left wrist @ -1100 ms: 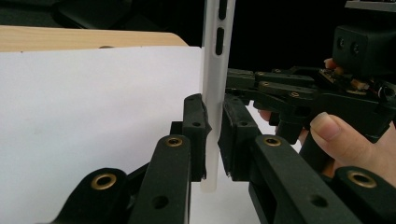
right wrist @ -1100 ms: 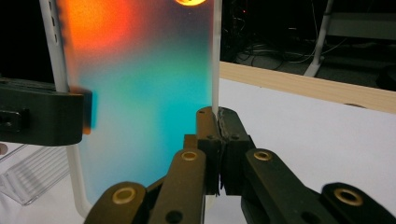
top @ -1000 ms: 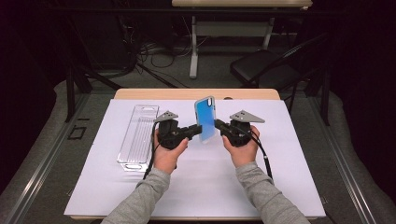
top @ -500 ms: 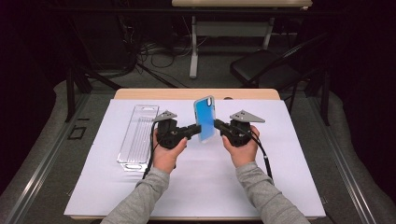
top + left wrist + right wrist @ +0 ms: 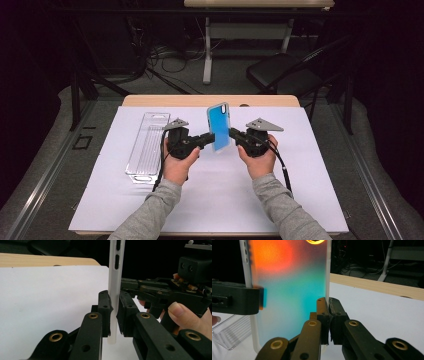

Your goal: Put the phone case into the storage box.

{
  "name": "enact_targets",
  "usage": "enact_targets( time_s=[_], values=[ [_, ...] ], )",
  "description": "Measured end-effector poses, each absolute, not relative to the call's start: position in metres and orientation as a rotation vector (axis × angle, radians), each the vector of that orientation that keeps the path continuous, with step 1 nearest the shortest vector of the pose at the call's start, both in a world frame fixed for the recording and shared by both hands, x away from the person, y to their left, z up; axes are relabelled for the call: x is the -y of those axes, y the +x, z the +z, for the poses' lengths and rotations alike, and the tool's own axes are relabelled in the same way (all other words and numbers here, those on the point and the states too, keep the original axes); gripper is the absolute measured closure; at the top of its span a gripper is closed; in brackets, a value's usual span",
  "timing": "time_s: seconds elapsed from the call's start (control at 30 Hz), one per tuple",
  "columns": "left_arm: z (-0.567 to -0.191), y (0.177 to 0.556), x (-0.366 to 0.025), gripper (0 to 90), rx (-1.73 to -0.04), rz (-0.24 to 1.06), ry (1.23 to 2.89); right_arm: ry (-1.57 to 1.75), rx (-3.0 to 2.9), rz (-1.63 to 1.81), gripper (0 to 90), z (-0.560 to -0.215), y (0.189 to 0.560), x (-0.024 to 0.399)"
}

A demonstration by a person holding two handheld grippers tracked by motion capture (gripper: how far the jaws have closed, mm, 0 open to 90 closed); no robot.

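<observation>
Translucent case: the blue, white-rimmed plastic phone case (image 5: 219, 126) stands upright above the white sheet, pinched between both jaw sets.
Left gripper (image 5: 113, 311): clenched on one long edge.
Right gripper (image 5: 327, 315): clenched on the opposite edge.
Doing it well: keep both grips even, avoid twisting.
Left gripper view: button slots.
High view: clear plastic packaging tray (image 5: 148, 145), outside the left jaws.

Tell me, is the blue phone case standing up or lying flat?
Standing up: the phone case is held upright above the table between both grippers.

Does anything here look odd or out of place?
Nothing looks damaged or spilled. The phone case is held upright in mid-air, pinched at opposite edges by the left hand-held gripper and right hand-held gripper; the clear plastic package lies flat.
</observation>
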State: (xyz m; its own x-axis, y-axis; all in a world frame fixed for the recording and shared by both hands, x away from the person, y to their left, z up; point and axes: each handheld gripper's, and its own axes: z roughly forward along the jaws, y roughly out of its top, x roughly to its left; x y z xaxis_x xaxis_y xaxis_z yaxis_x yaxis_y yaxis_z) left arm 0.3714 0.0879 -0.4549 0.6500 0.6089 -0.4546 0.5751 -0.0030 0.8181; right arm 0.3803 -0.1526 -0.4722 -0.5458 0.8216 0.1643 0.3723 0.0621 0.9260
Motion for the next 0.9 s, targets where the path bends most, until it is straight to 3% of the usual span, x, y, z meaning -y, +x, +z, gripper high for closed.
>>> enact_targets(
  time_s=[0.9],
  values=[
    [-0.458,0.375,-0.1,81.8,-1.003,0.044,1.641,1.16,-1.939,1.51,76.6,-0.467,0.378,0.154]
  ],
)
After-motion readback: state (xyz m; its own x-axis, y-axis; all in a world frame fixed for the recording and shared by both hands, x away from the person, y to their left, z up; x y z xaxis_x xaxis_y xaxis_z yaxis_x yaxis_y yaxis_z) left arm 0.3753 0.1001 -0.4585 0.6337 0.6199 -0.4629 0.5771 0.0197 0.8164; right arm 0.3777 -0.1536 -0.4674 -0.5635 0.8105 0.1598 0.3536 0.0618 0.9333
